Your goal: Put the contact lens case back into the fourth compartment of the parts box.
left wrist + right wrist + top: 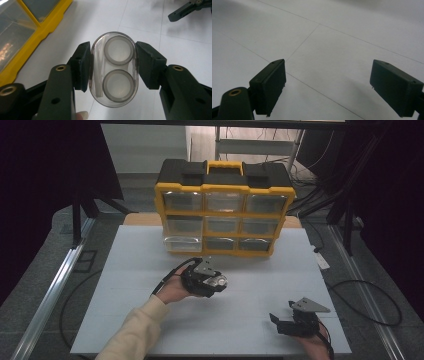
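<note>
Clear oval case (113,68) with two round wells sits pinched between the left gripper (113,67) jaws, held above the white table (125,270); its contents are hard to make out. Right gripper (328,87) hangs spread near the table's front edge. Yellow drawer organizer (224,212) stands behind.

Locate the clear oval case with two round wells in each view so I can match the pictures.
High view: the clear oval case sits mid-table, clamped in the left gripper, in front of the yellow drawer organizer.
Left gripper view: centre of frame, held between both black jaws.
Right gripper view: not in it.
Shared landmark: the yellow drawer organizer, at upper left in the left gripper view.
</note>
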Action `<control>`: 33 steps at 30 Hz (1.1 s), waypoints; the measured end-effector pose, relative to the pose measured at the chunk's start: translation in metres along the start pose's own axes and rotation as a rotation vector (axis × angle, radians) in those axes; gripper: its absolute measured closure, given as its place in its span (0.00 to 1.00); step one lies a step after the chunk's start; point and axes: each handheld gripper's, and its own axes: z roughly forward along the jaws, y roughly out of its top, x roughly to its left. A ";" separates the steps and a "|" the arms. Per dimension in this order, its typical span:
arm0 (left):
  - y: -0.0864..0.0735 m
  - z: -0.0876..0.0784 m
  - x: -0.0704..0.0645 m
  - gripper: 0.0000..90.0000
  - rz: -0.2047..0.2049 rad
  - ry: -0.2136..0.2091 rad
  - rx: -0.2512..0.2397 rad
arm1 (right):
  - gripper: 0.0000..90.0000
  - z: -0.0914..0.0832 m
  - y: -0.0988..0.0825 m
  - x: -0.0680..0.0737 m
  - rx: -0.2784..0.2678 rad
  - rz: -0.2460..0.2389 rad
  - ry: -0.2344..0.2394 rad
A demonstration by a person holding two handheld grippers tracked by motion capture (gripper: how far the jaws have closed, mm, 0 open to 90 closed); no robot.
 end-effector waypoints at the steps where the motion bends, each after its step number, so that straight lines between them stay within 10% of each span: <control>1: 0.000 -0.001 0.000 0.54 -0.003 0.001 -0.005 | 0.16 0.000 0.000 0.000 -0.001 0.001 0.000; 33: 0.001 -0.029 0.001 0.54 -0.042 0.058 -0.109 | 0.16 0.000 0.000 0.000 0.002 0.000 -0.001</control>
